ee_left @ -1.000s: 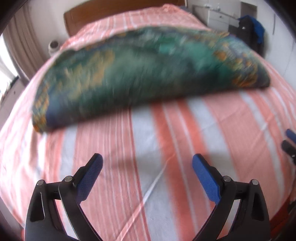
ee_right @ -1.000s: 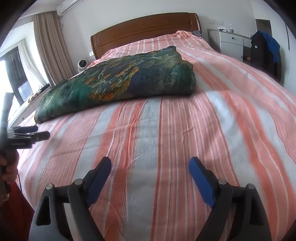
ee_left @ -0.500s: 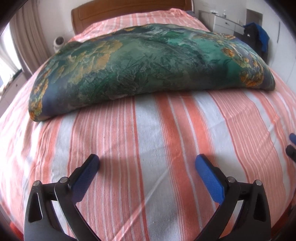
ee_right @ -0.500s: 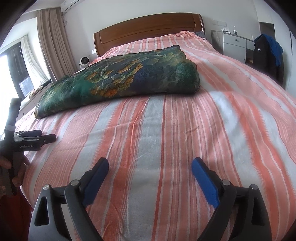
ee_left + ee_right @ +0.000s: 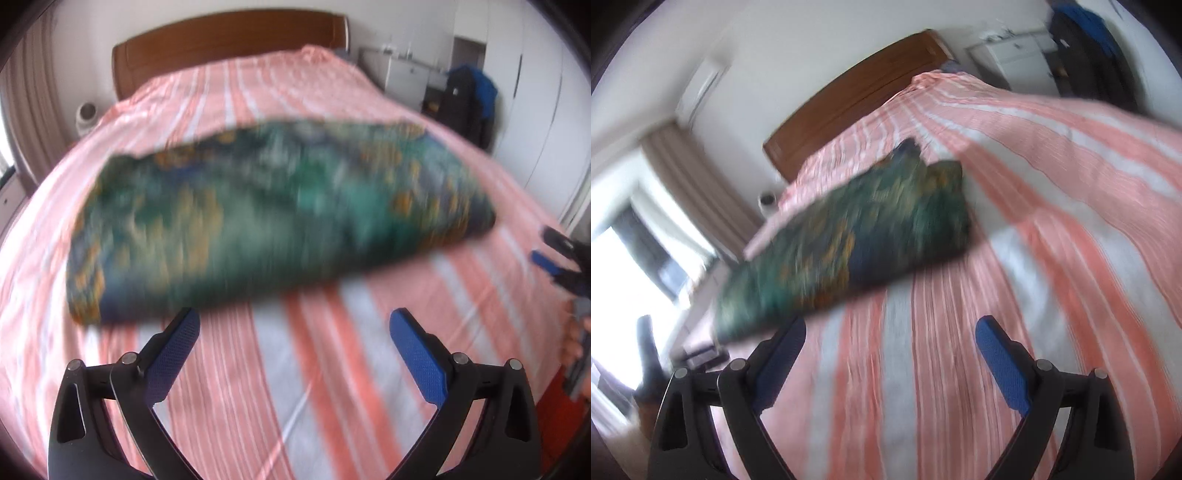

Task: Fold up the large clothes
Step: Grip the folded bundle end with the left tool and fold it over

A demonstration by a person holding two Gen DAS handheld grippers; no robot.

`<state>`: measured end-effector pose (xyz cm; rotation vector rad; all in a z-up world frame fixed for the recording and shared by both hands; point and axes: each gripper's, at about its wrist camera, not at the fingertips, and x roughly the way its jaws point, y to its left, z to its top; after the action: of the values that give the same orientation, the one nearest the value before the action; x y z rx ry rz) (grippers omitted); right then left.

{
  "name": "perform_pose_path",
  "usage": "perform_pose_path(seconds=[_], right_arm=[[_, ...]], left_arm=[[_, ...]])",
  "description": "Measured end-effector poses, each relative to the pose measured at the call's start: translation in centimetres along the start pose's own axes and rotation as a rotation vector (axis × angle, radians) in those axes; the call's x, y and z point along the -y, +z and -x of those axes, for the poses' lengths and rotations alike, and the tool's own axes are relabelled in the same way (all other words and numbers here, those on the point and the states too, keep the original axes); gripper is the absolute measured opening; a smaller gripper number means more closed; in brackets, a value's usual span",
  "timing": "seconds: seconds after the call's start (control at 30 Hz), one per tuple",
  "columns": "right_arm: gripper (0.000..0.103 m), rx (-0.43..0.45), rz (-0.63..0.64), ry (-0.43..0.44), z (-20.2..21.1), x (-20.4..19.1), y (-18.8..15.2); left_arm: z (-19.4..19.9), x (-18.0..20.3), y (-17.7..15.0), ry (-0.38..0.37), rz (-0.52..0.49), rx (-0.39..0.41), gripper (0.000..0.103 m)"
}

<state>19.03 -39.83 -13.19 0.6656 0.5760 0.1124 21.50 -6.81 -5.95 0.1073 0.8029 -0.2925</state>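
A green, blue and orange patterned garment (image 5: pixel 273 221) lies folded in a long flat bundle across the striped bed; it also shows in the right wrist view (image 5: pixel 857 240), blurred. My left gripper (image 5: pixel 294 328) is open and empty, above the bedcover just short of the bundle's near edge. My right gripper (image 5: pixel 890 339) is open and empty, tilted, near the bundle's near edge. The right gripper also shows at the right edge of the left wrist view (image 5: pixel 554 258).
The bed (image 5: pixel 332 369) has an orange and white striped cover and a wooden headboard (image 5: pixel 229 40). A white dresser (image 5: pixel 406 77) and dark clothes (image 5: pixel 469 107) stand at the far right. Curtains and a window (image 5: pixel 635 258) are at the left.
Both grippers have lifted and swung quickly, blurring the views. The right wrist view has tilted. The garment has stayed on the bed and both grippers have stayed open.
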Motion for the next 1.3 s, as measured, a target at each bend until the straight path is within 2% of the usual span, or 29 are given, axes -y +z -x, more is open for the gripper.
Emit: perform_pose_path(seconds=[0.1,0.17,0.2,0.23,0.27,0.3,0.37,0.43,0.5,0.6,0.63,0.73,0.83,0.87,0.9,0.93,0.97,1.03,1.1,1.13,1.17,1.2,1.3], right_arm=[[0.092,0.011,-0.247,0.089,-3.5,3.3,3.7],[0.092,-0.024,-0.396,0.102,-6.9,5.4,5.1],[0.09,-0.046,-0.483,0.11,-9.0,6.8,5.2],[0.086,-0.044,-0.51,0.099,-9.7,7.1,5.3],[0.074,-0.026,-0.514,0.099,-10.2,6.9,5.5],[0.061,-0.022,-0.47,0.131,-10.6,5.9,6.1],[0.034,0.009,-0.362,0.121,-10.0,3.7,6.9],[0.032,0.045,-0.245,0.121,-8.7,0.9,7.4],[0.03,0.073,-0.05,0.069,-7.3,-3.2,7.6],[0.03,0.108,0.304,-0.014,-5.7,-11.1,6.3],[0.03,0.117,0.374,-0.027,-5.4,-12.8,5.6],[0.03,0.142,0.633,-0.078,-5.4,-18.9,2.9],[0.029,0.165,0.846,-0.133,-6.6,-23.3,-0.5],[0.029,0.179,0.921,-0.163,-7.0,-24.5,-1.8],[0.029,0.188,0.989,-0.183,-7.5,-25.6,-3.0],[0.029,0.191,1.02,-0.187,-7.9,-26.1,-3.7],[0.029,0.188,1.034,-0.187,-8.3,-26.5,-4.1],[0.03,0.164,0.989,-0.166,-8.5,-26.4,-3.9],[0.047,0.14,0.907,-0.09,-7.4,-25.8,-3.1],[0.054,0.116,0.841,-0.017,-6.1,-25.3,-2.4],[0.067,0.103,0.796,0.022,-5.3,-24.7,-2.0],[0.074,0.106,0.74,0.064,-3.8,-24.1,-1.6],[0.079,0.115,0.687,0.072,-1.5,-22.0,-2.0]], left_arm=[[0.5,-0.1,2.9,-0.018,-0.003,0.019,0.102],[0.8,0.1,4.4,-0.017,-0.021,0.022,0.102],[1.0,0.4,5.0,-0.018,-0.036,0.02,0.102],[1.1,0.3,5.7,-0.022,-0.05,0.02,0.102],[1.4,0.8,6.8,-0.033,-0.078,0.021,0.102],[1.3,1.0,7.8,-0.04,-0.1,0.025,0.102],[1.4,2.2,9.8,-0.064,-0.135,0.034,0.102],[0.9,3.8,12.5,-0.124,-0.148,0.021,0.102],[-0.2,5.8,14.9,-0.188,-0.164,-0.005,0.102],[-2.7,9.0,17.8,-0.28,-0.225,-0.098,0.102],[-3.3,9.8,18.3,-0.291,-0.245,-0.123,0.102],[-4.3,11.6,19.1,-0.252,-0.289,-0.151,0.102],[-4.3,11.8,18.6,-0.163,-0.289,-0.171,0.102],[-4.5,11.7,18.2,-0.12,-0.29,-0.177,0.095],[-4.7,11.5,17.7,-0.068,-0.296,-0.18,0.082],[-4.7,11.2,17.5,-0.027,-0.297,-0.179,0.039],[-4.7,10.1,17.5,-0.032,-0.271,-0.181,0.03],[-4.4,7.3,18.0,-0.102,-0.183,-0.188,0.024],[-3.9,4.2,18.6,-0.129,-0.134,-0.183,0.023],[-3.6,2.3,18.9,-0.145,-0.104,-0.176,0.023],[-3.2,0.2,19.2,-0.163,-0.071,-0.17,0.023],[-2.9,-2.4,19.3,-0.185,-0.031,-0.159,0.023],[-2.4,-9.8,18.4,-0.193,0.069,-0.141,0.023]])
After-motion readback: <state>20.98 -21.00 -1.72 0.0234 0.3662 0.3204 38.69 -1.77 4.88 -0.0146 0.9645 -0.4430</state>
